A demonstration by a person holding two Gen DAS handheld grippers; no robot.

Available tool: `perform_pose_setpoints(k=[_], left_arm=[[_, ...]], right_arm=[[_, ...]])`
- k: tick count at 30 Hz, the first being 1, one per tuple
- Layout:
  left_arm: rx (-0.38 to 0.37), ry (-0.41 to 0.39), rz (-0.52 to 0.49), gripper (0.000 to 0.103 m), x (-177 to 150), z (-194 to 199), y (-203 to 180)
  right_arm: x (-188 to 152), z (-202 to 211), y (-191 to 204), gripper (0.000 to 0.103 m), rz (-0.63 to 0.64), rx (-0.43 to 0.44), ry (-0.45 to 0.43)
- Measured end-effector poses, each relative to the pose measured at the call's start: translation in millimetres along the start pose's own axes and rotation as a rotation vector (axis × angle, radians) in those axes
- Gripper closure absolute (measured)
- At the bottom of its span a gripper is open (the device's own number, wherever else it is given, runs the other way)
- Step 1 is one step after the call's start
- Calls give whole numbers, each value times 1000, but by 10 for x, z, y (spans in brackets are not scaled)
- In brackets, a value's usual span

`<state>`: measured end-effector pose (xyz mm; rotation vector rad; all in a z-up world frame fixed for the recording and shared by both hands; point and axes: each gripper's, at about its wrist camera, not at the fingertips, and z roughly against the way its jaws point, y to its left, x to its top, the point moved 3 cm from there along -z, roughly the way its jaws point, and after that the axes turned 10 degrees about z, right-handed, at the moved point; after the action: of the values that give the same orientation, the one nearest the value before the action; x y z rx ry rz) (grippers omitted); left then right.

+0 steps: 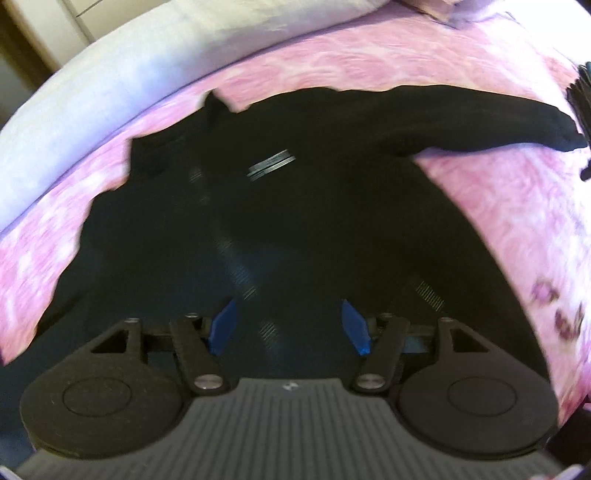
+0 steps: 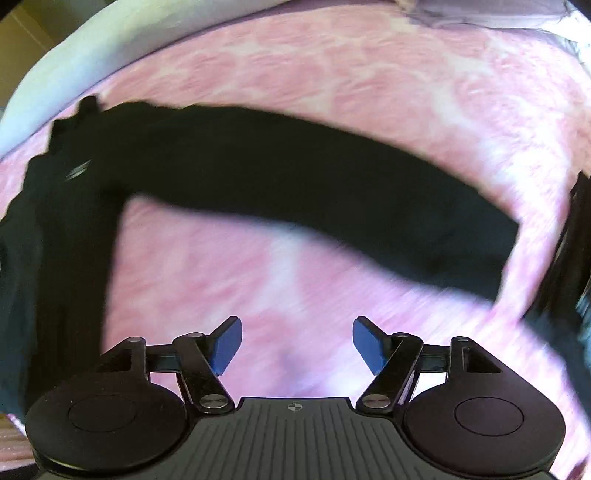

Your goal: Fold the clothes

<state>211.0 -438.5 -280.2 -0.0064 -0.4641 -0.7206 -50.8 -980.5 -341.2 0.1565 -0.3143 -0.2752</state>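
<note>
A black long-sleeved garment (image 1: 295, 206) lies spread on a pink patterned bedspread (image 1: 332, 70). Its neck label (image 1: 272, 163) faces up and one sleeve (image 1: 498, 122) stretches to the right. My left gripper (image 1: 289, 325) is open and empty, hovering over the garment's body. In the right wrist view the sleeve (image 2: 314, 192) runs across the bedspread (image 2: 332, 74) and the body (image 2: 55, 240) hangs at the left. My right gripper (image 2: 297, 345) is open and empty over bare bedspread, in front of the sleeve. Both views are motion-blurred.
A pale lilac pillow or folded cover (image 1: 110, 74) lies along the far left of the bed. More bedding (image 2: 498, 14) sits at the far right. Another dark item (image 2: 569, 258) lies at the right edge, also seen in the left wrist view (image 1: 581, 96).
</note>
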Motion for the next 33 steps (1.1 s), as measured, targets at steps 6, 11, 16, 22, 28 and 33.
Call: perform_pose_setpoints(k=[6,11,16,22,28,33], left_arm=[[28,-48,70,41,-529,374,662],[-2,-103,73,41,-837,578,1594],[7,-168,-4,40,-1031,954,2412],[-35,-183,64,40,-1229,1328,2941],[-111,-153,122,40,-1332,1488,2958],[-150,-180,67,40,-1332,1742,2773]], right_arm=[[-245,240,1164,29,-73,9,-48],[-308,487,2100,29,-143,-91,-148],[-664,867,3203,28,-291,-222,-237],[-902,1070,4300,26,-286,-230,-225],[-951,1177,4875,25,-227,-274,-207],[-977,1243,5233,24,-128,-293,-182]])
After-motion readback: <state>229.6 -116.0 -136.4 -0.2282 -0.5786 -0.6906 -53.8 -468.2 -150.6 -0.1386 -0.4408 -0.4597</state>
